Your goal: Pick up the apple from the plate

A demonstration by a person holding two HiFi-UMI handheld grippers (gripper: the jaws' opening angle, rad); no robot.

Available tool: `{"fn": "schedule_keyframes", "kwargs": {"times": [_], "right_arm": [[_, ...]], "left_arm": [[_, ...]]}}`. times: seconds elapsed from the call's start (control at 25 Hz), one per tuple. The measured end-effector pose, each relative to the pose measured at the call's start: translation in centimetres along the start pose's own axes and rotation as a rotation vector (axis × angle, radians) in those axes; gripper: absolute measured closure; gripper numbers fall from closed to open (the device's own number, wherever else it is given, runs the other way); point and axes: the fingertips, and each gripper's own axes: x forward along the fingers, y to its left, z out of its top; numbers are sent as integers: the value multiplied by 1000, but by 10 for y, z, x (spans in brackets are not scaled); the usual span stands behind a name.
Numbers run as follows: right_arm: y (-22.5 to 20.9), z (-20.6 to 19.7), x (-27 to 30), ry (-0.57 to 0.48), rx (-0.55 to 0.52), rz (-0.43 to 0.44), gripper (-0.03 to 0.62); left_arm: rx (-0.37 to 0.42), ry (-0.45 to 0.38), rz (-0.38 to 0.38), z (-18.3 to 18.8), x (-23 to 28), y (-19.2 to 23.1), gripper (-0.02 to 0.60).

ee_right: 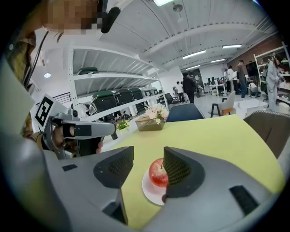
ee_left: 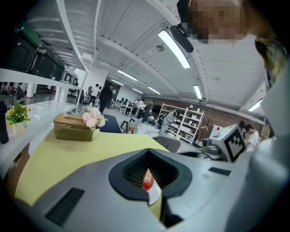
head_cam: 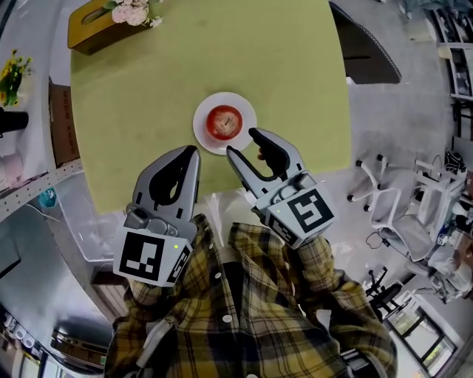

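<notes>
A red apple (head_cam: pixel 224 122) sits on a small white plate (head_cam: pixel 202 135) near the front edge of the yellow-green table (head_cam: pixel 148 111). My right gripper (head_cam: pixel 242 142) hovers just short of the plate, jaws open with nothing between them. In the right gripper view the apple (ee_right: pixel 157 172) and plate (ee_right: pixel 151 193) lie beyond the right gripper (ee_right: pixel 145 167), partly behind the right finger (ee_right: pixel 177 168). My left gripper (head_cam: pixel 194 152) is shut and empty, to the left of the plate. Through the left gripper (ee_left: pixel 148 153) only a sliver of the apple (ee_left: pixel 147 181) shows.
A brown tissue box with pink flowers (head_cam: pixel 103 22) stands at the table's far left corner. Yellow flowers (head_cam: pixel 12 72) sit on a shelf at the left. A dark chair (head_cam: pixel 366 48) and white chairs (head_cam: pixel 392 207) stand right of the table.
</notes>
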Motion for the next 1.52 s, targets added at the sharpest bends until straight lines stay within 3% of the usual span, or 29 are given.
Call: {"fn": "schedule_keyframes", "kwargs": {"times": [0.32,0.6,1.52], "right_arm": [[-4,-20,17,33,-20,-3,284],[-5,-34,32,64,-79,0,227],[-33,-78,64,111,-43,-50,195]], "left_arm": [[-18,21,5,-15,2,2,575],[-32,40,14,-28,4,7,575],[-88,92,11,-65,7,14,575]]}}
